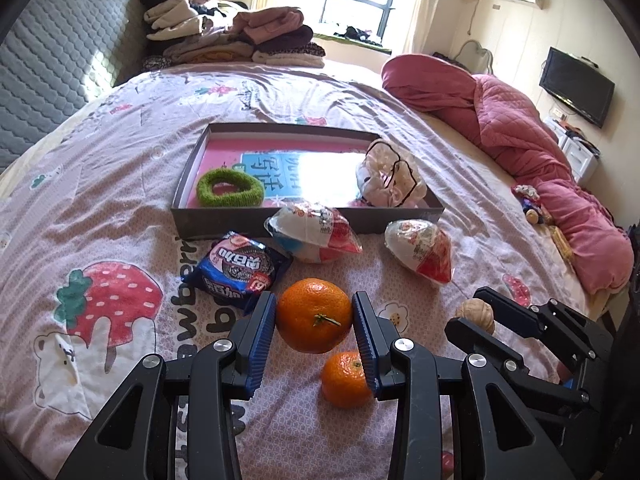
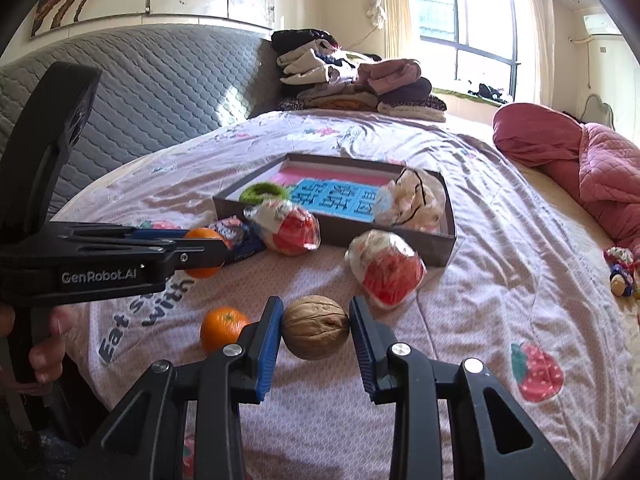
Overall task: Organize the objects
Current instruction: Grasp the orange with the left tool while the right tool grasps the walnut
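While my left gripper (image 1: 314, 316) is clamped on the bigger orange (image 1: 314, 314) just above the bedspread (image 1: 120, 200), my right gripper (image 2: 316, 326) pinches the walnut (image 2: 315, 327), both hanging in front of the tray (image 1: 308, 222), with a smaller orange (image 1: 344, 378) lying below.

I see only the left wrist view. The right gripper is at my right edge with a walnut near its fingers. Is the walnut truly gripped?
Observer: Yes. In the right wrist view, the right gripper has both of its blue pads pressed against the walnut.
Operator: A finger half hides the small orange from me. Is it free?
Observer: The small orange lies on the bedspread, apart from the left gripper, which holds the large orange.
Operator: What holds the left gripper?
Observer: A person's hand is wrapped around its handle.
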Available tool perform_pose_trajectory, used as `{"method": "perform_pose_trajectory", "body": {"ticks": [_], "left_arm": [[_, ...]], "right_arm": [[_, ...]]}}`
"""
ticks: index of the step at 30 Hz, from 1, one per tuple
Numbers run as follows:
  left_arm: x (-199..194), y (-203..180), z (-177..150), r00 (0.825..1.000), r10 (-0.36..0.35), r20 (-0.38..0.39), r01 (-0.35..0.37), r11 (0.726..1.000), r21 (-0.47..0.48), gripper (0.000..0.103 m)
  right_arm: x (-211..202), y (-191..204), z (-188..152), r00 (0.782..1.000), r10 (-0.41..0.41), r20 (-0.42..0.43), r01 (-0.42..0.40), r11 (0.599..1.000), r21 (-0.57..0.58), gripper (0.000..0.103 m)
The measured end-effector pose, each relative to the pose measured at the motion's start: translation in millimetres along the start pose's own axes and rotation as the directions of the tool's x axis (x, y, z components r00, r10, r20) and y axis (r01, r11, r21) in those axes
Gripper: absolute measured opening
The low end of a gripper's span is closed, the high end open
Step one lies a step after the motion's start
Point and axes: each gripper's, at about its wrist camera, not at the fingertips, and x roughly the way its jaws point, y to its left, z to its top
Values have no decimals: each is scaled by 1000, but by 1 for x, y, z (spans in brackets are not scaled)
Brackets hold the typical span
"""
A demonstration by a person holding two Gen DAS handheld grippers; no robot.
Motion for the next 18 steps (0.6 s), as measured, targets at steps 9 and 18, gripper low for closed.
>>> {"method": "perform_pose_trajectory", "body": {"ticks": [9, 18], "left_arm": [[-6, 1, 4, 1000, 2, 30, -3, 1000, 10, 40], [-11, 5, 7, 998, 18, 58, -19, 1000, 16, 40]], "right_arm": [[0, -1, 14, 999, -10, 47, 10, 1000, 1, 35], [2, -1, 27, 997, -17, 80, 17, 1000, 4, 35]]}}
